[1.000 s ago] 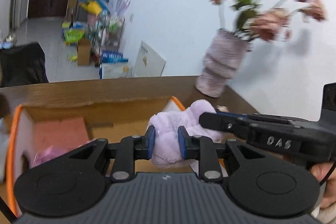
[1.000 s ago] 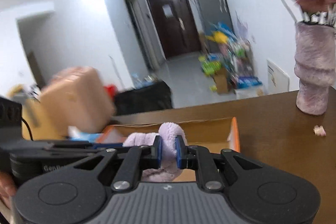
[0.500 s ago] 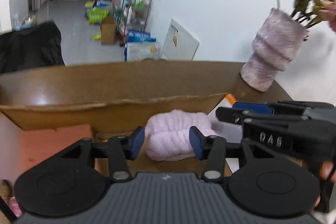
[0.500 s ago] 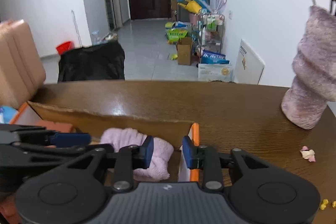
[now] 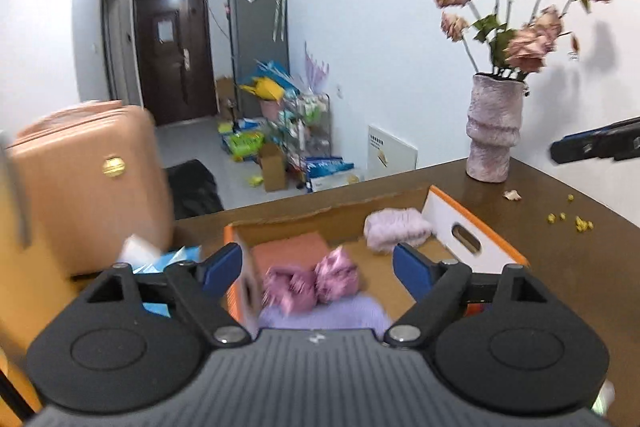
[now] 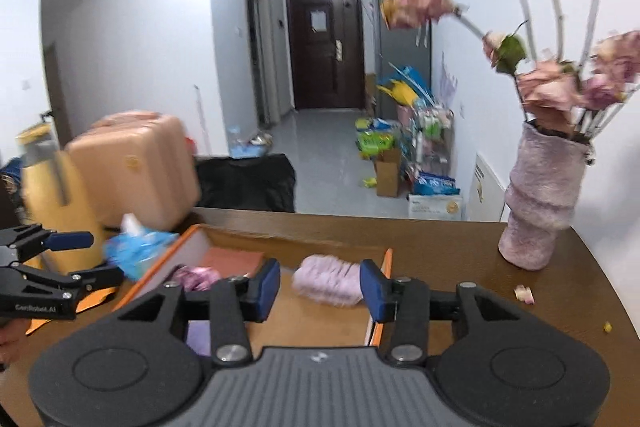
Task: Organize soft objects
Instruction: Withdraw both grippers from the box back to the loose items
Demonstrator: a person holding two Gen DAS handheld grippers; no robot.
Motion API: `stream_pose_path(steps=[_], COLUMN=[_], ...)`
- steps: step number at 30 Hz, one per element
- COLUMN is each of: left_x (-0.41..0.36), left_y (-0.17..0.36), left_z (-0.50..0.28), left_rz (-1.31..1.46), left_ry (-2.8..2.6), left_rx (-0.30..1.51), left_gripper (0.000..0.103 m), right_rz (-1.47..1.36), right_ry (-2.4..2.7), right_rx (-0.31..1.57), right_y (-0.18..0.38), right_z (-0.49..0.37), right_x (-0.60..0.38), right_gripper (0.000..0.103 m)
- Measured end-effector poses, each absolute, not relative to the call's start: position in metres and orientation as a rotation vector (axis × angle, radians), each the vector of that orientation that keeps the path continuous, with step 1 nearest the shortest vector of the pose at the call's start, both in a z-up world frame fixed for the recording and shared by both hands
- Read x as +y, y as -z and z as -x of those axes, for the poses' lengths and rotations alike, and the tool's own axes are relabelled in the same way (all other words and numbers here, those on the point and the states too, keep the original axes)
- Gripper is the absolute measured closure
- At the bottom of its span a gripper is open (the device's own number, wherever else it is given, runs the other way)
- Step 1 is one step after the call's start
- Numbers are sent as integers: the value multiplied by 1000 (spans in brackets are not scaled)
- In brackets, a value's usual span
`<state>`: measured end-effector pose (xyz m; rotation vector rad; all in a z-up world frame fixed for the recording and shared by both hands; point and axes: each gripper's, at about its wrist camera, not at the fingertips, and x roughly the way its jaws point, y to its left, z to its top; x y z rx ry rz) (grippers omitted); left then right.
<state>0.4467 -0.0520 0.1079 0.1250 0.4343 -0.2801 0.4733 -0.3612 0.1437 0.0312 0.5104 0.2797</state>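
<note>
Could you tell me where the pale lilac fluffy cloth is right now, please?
The lilac cloth lies inside the cardboard box, in its far right corner beside the white end wall, held by neither gripper.

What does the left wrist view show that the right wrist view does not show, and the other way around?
Only the left wrist view shows the oval handle cutout in the white box wall, and the right gripper entering at the right edge.

Only the right wrist view shows the left gripper, open, beside the blue tissue pack.

Both show the orange-edged cardboard box on the brown table, the folded lilac fluffy cloth lying free inside it, the pink textured vase, and the peach suitcase.
</note>
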Motion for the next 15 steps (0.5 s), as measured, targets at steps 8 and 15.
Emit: stream_pose_path(steps=[8, 15], left_x=[-23, -16], left_y=[-98, -58], left_z=[-310, -214], left_rz=[-98, -39], left_ry=[247, 242], left_rx=[327, 348], left_gripper=[8, 5], right_rz=[39, -38], right_ry=[-274, -296], right_rx=[318, 328], right_y=[-129, -65], right_z=[-309, -210], right_x=[-344, -329], right_gripper=[46, 36])
